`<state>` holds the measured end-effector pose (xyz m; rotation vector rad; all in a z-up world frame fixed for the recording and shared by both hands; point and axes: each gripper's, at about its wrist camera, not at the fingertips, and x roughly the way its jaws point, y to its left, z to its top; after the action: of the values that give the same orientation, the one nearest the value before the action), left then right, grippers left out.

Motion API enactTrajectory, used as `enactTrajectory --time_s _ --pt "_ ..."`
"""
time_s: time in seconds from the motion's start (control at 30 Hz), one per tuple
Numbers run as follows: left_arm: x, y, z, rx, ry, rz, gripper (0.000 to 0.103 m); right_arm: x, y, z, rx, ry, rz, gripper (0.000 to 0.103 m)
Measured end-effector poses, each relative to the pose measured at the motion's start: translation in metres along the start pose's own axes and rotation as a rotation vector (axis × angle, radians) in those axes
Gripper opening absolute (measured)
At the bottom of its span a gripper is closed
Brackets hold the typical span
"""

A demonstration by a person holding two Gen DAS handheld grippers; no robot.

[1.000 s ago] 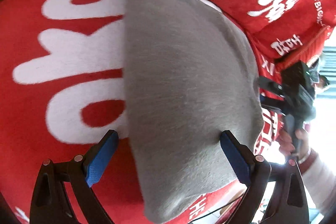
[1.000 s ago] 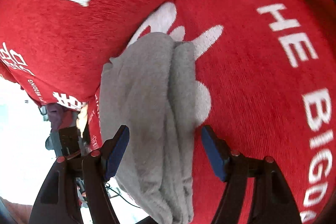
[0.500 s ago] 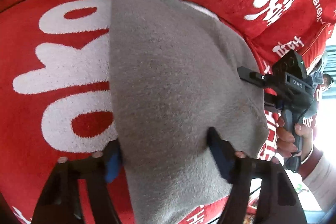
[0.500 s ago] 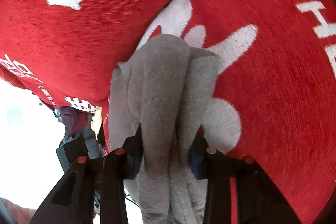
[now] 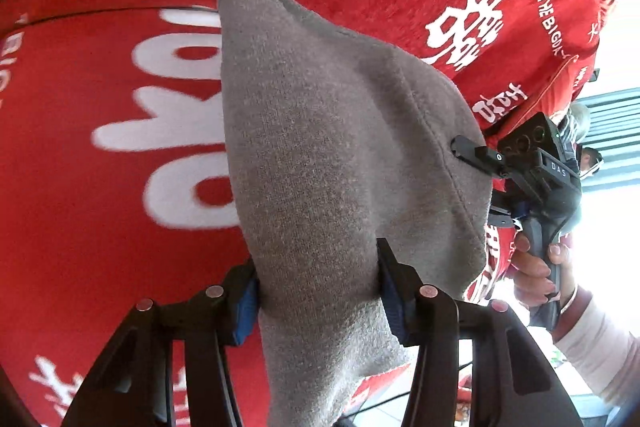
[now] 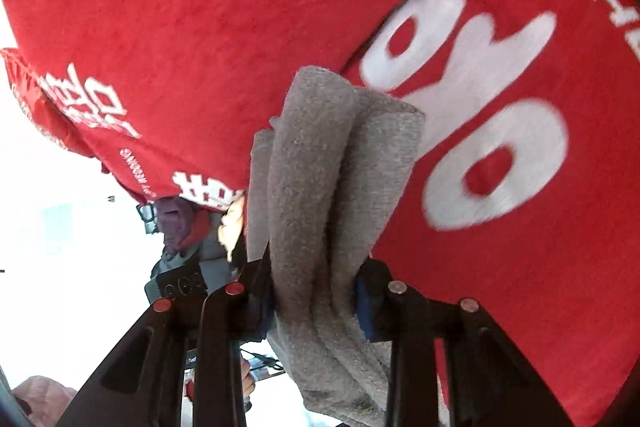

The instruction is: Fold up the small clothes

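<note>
Pinching near corners: left gripper (image 5: 318, 291) still closing, its pads squeezing the grey knit garment (image 5: 332, 147); right gripper (image 6: 316, 301) clamps a bunched edge. Garment hangs between them over the red printed blanket (image 5: 100, 187), likely raised to bring the near edge over.

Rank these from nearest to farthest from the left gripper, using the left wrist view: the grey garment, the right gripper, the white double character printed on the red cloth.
1. grey garment, between the left gripper pads.
2. right gripper, right of centre, at the garment's edge.
3. white double character, upper right.
</note>
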<state>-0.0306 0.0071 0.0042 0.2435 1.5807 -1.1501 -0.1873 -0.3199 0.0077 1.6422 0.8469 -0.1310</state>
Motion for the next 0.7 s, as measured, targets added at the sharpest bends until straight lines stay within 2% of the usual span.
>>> enactTrajectory --time_s 0.23,0.37,0.47,0.5,0.6,0.67,0.7 --pt "-0.041 0.043 -0.035 -0.056 -0.025 0.063 0.052 0.056 0.03 -0.039 0.01 0.048 0.055 0.035" --pt "-0.047 0.071 -0.053 -0.085 -0.033 0.129 0.052 0.089 0.025 -0.05 0.023 0.081 0.065 0.035" --pt "-0.042 0.092 -0.064 -0.106 -0.029 0.213 0.052 0.119 0.022 -0.052 0.008 0.122 -0.005 0.035" --pt "-0.04 0.099 -0.067 -0.116 -0.025 0.245 0.053 0.127 0.021 -0.051 0.002 0.135 -0.054 0.035" --pt "-0.043 0.108 -0.073 -0.161 -0.061 0.231 0.057 0.126 0.021 -0.048 -0.003 0.1 -0.202 0.04" --pt "-0.046 0.103 -0.075 -0.152 -0.083 0.28 0.065 0.116 0.028 -0.051 -0.025 0.072 -0.274 0.053" --pt "-0.048 0.098 -0.076 -0.129 -0.091 0.323 0.067 0.11 0.033 -0.054 -0.048 0.061 -0.304 0.056"
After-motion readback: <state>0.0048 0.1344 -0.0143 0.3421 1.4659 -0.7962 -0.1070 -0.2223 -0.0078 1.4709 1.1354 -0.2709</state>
